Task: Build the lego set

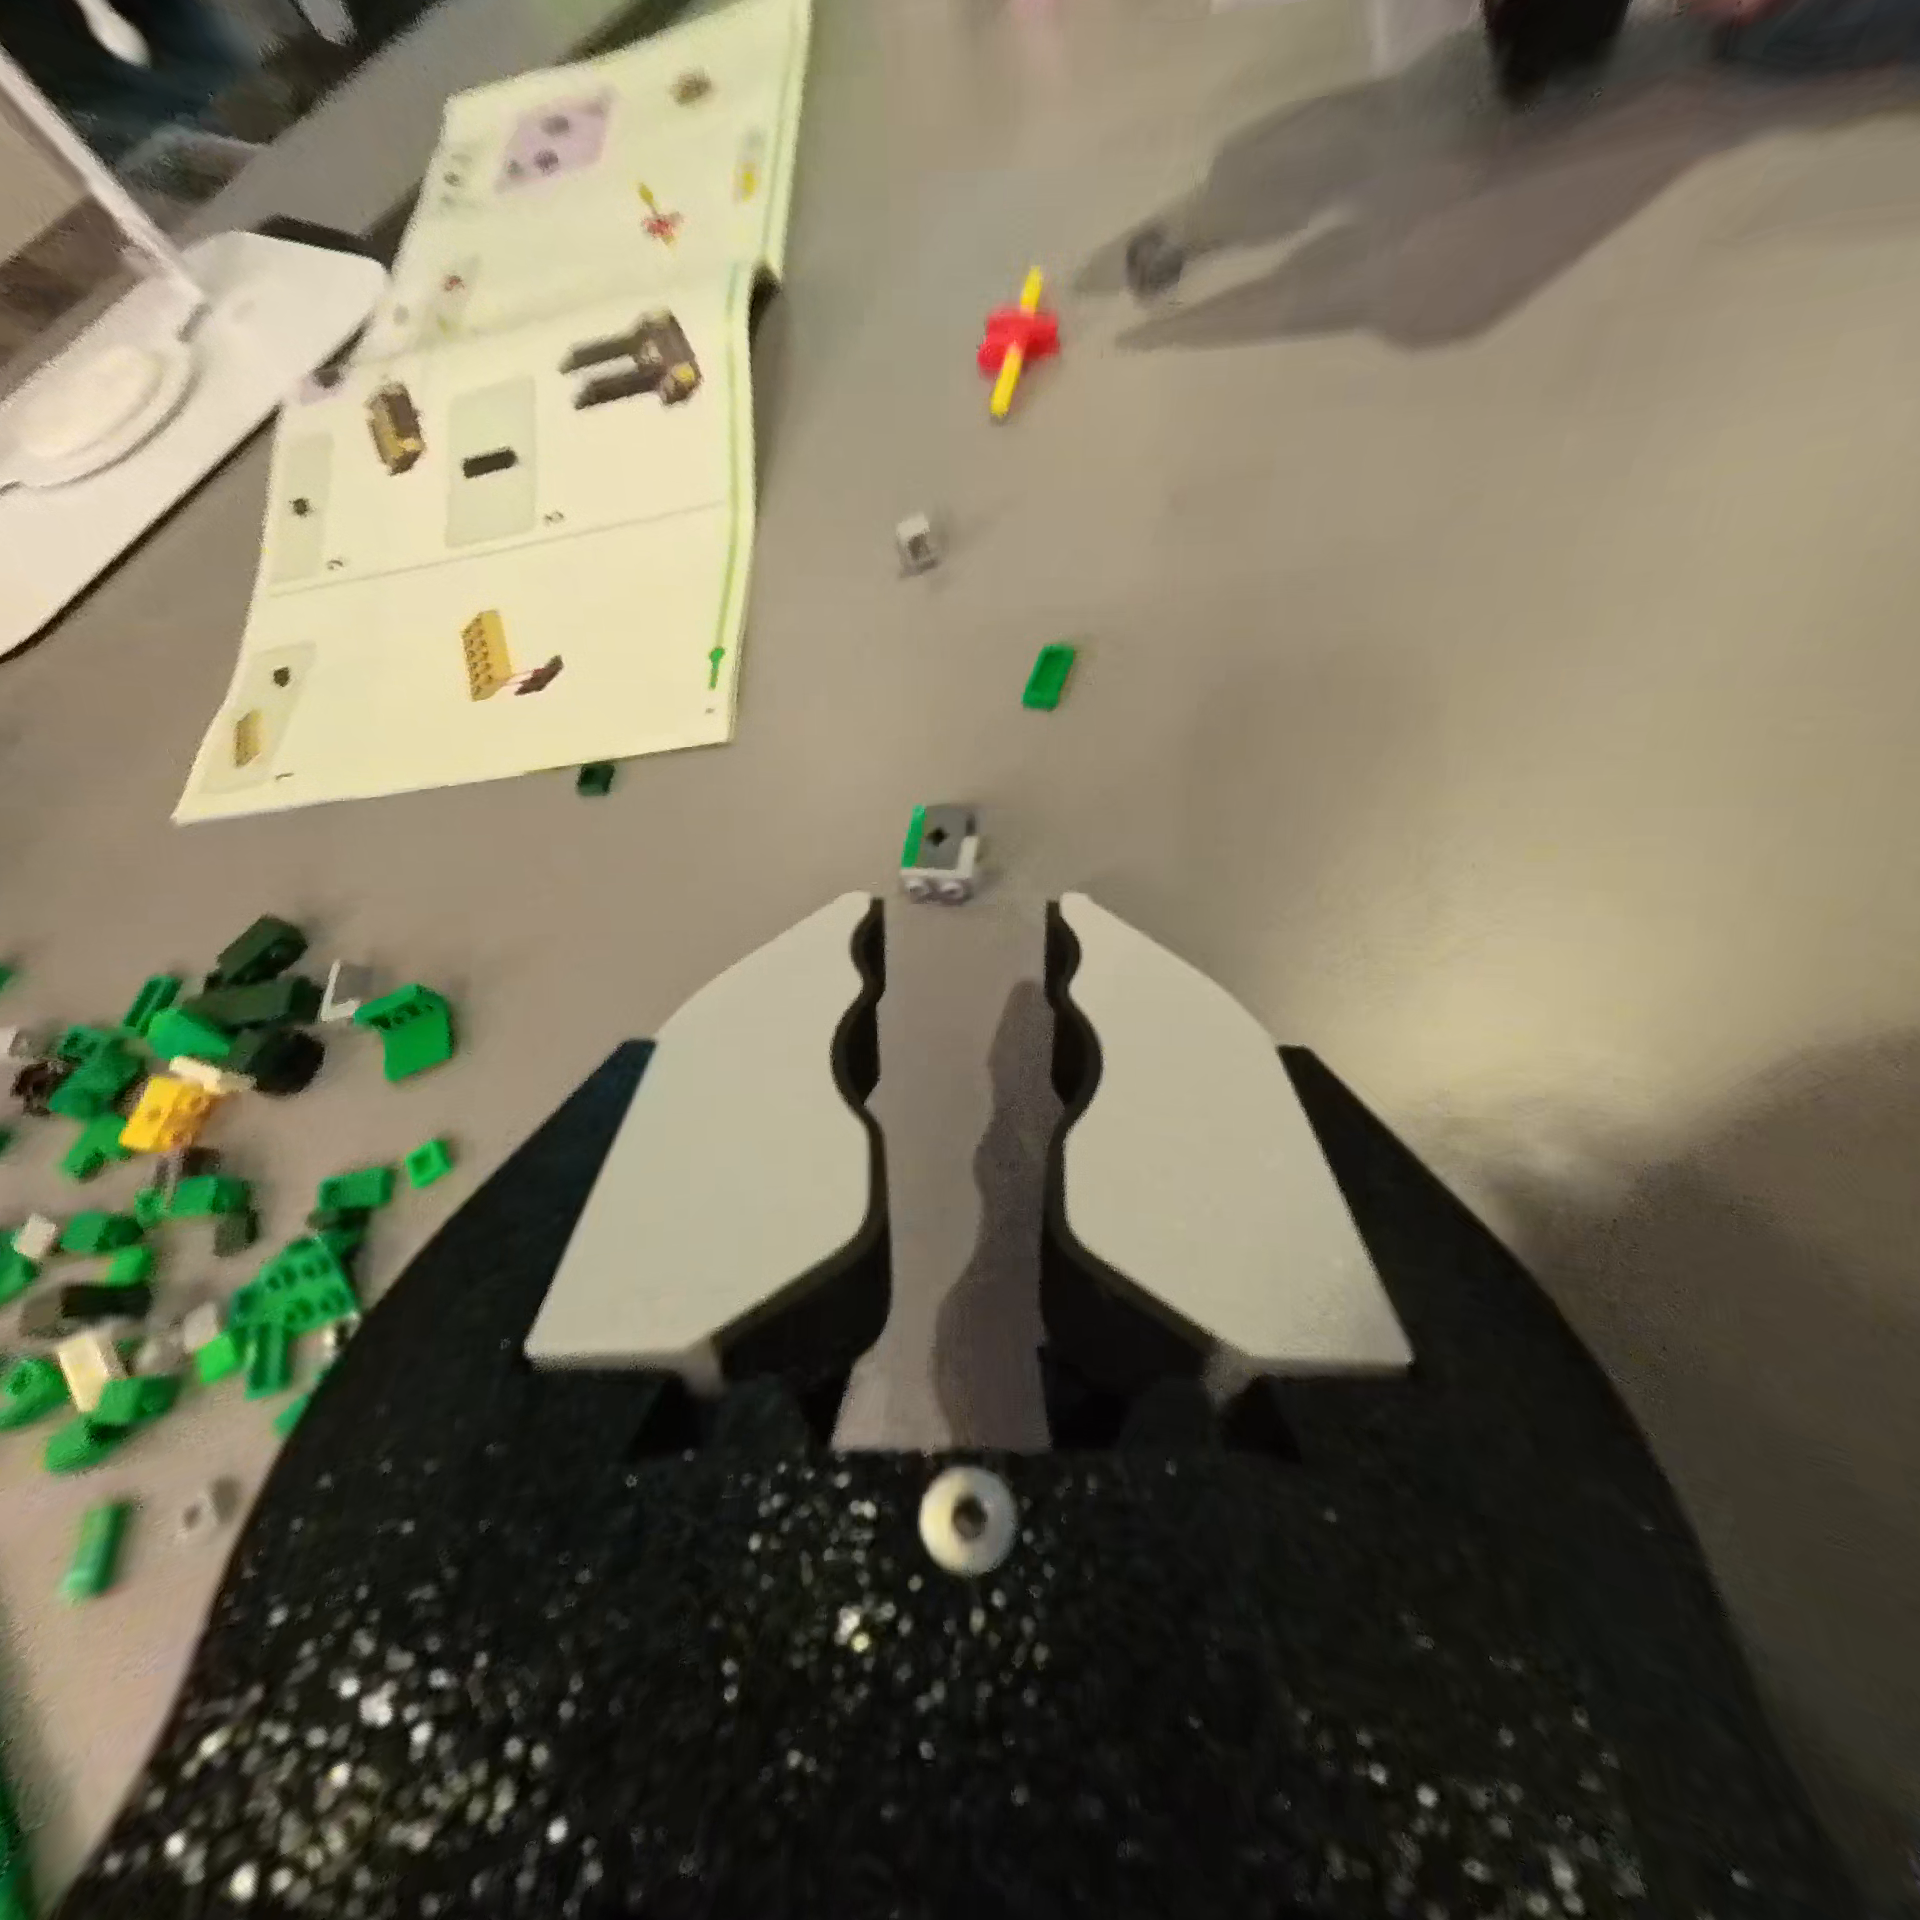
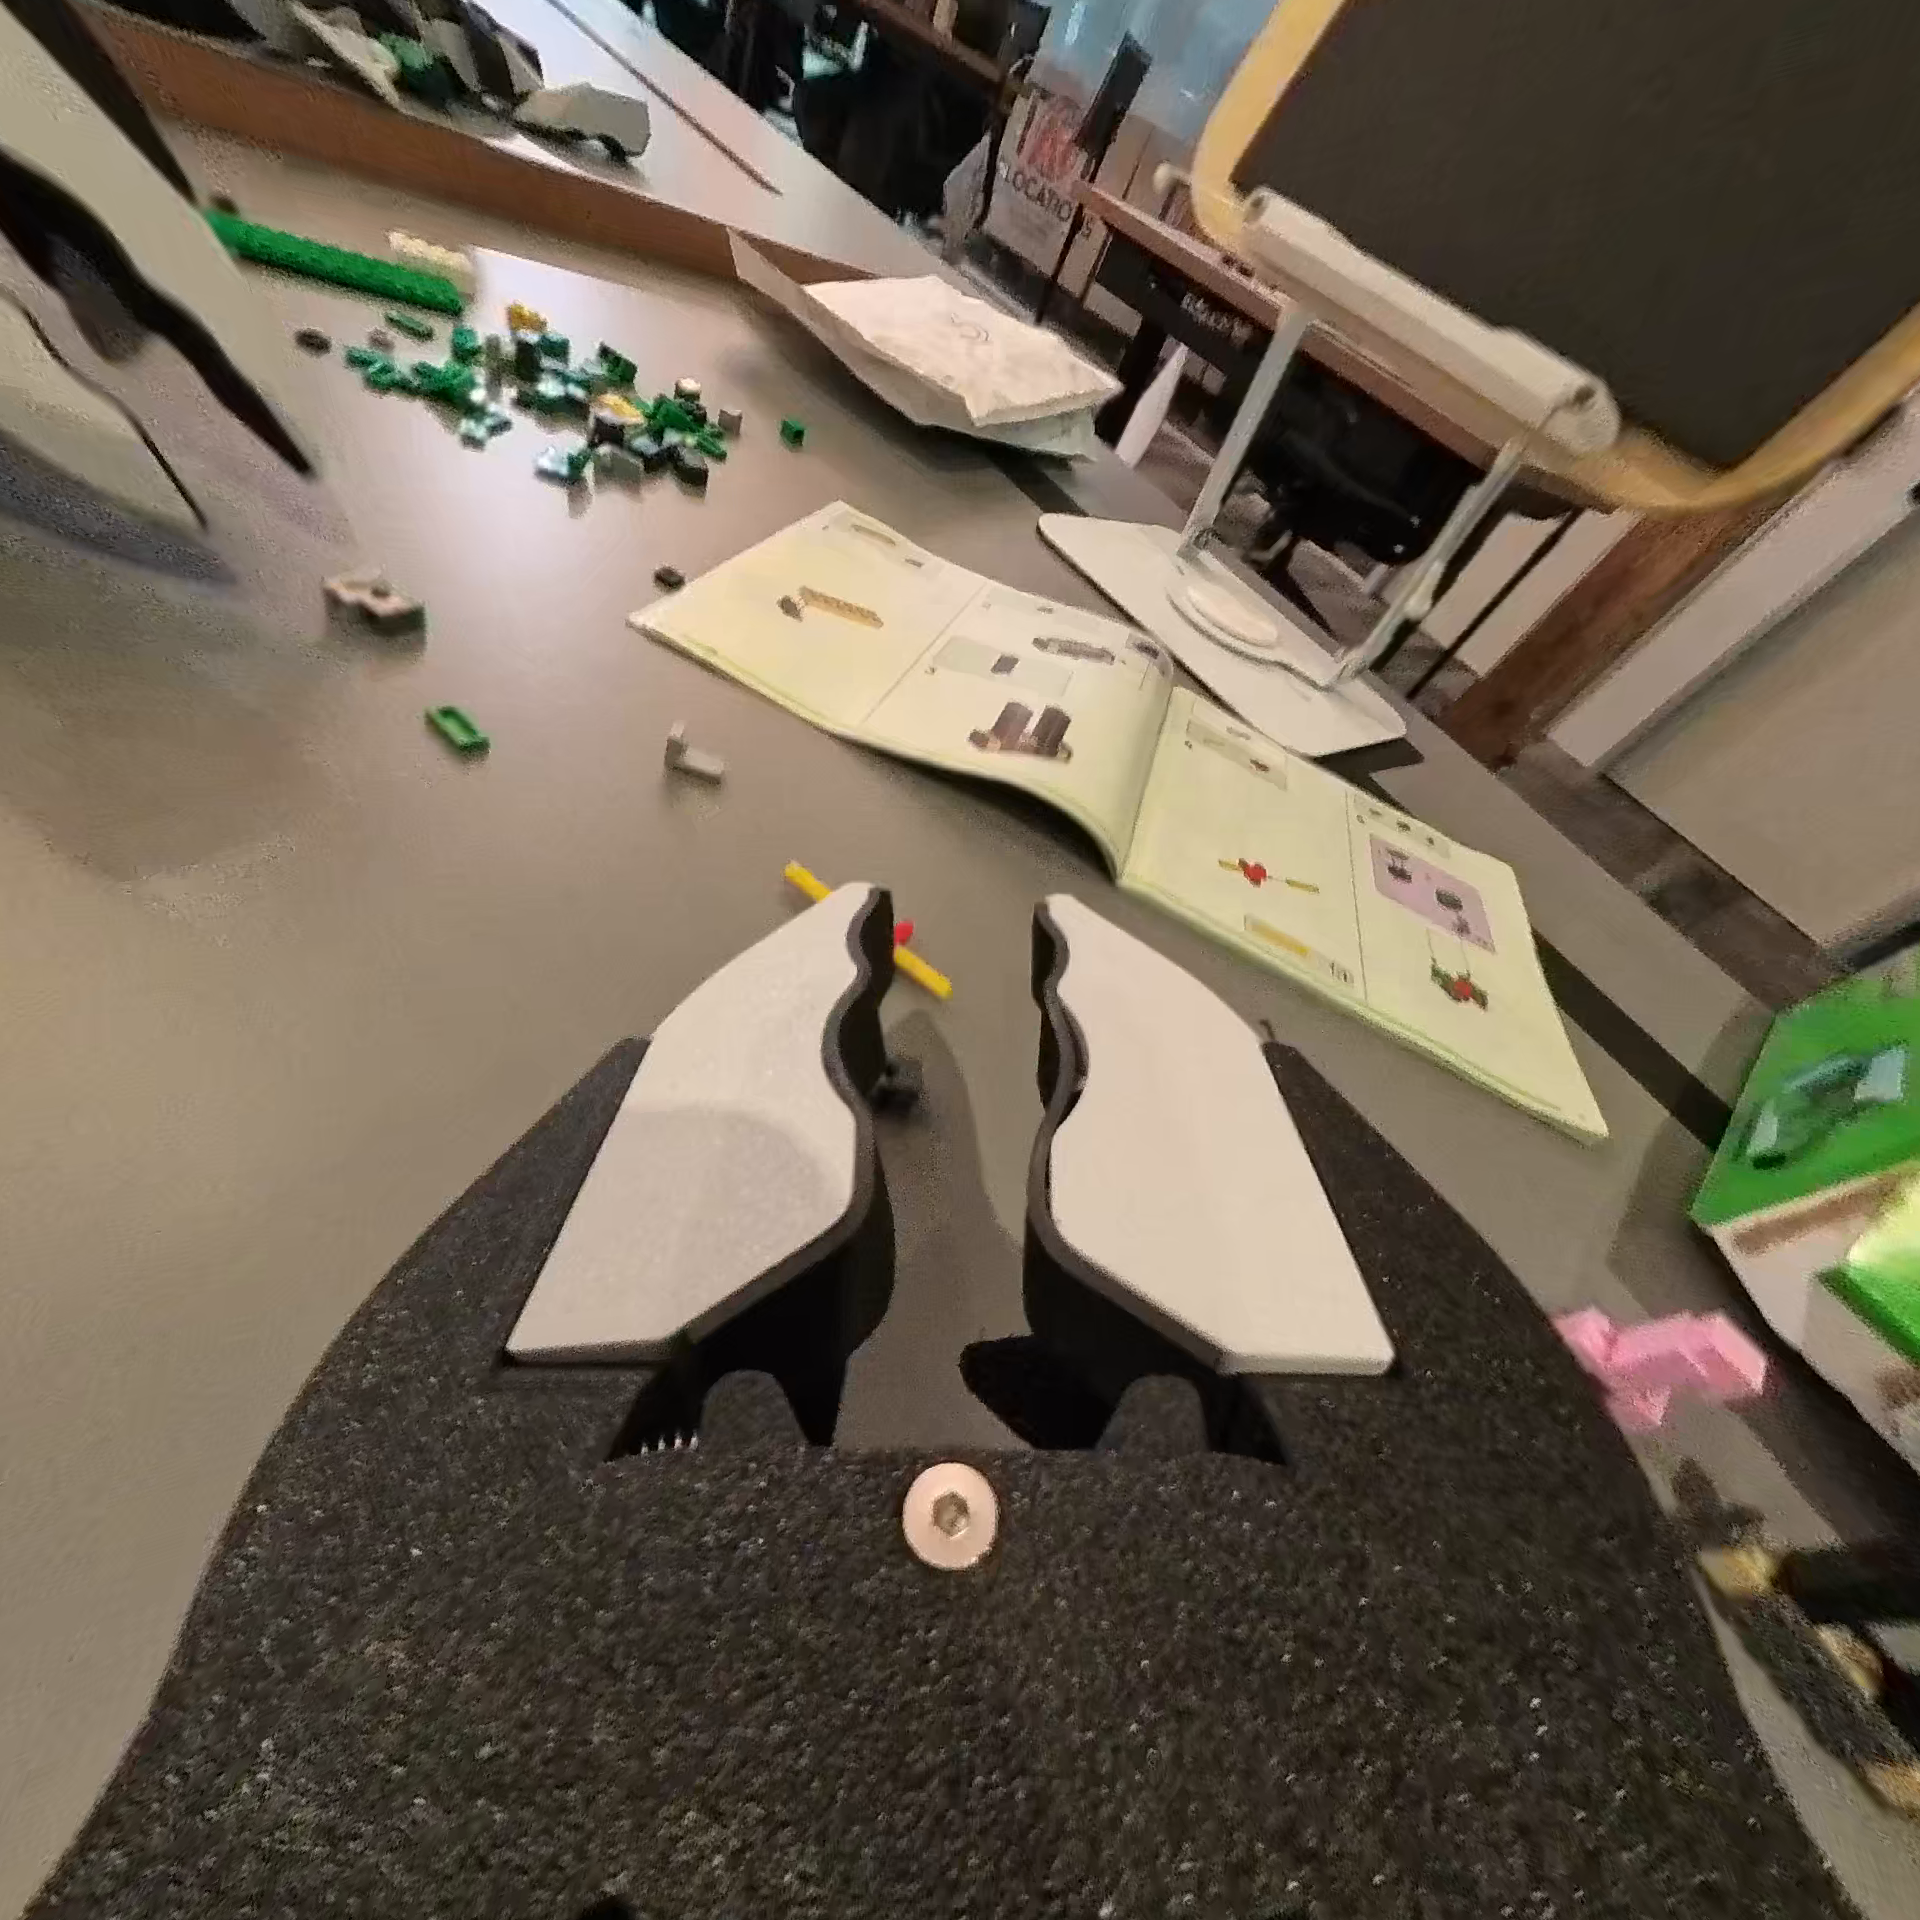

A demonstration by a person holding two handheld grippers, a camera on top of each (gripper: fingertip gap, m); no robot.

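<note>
Grey-green brick stack (image 1: 943, 854) just ahead of spread, empty left fingers (image 1: 831, 935): light, rigid, slick; pinch its flat sides. Right fingers (image 2: 1081, 956) also apart, empty.

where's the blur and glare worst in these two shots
Left wrist view: brick pile and far corner smeared, warm glare on the table, left gripper casting a shadow between its fingers. Right wrist view: green box and pink piece blurred, instruction booklet sharper.

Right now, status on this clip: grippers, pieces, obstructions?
Left gripper open, empty, lined up on grey-green assembly. Right gripper open, empty, over red-yellow axle piece. Open instruction booklet beside it; nothing blocking.
</note>
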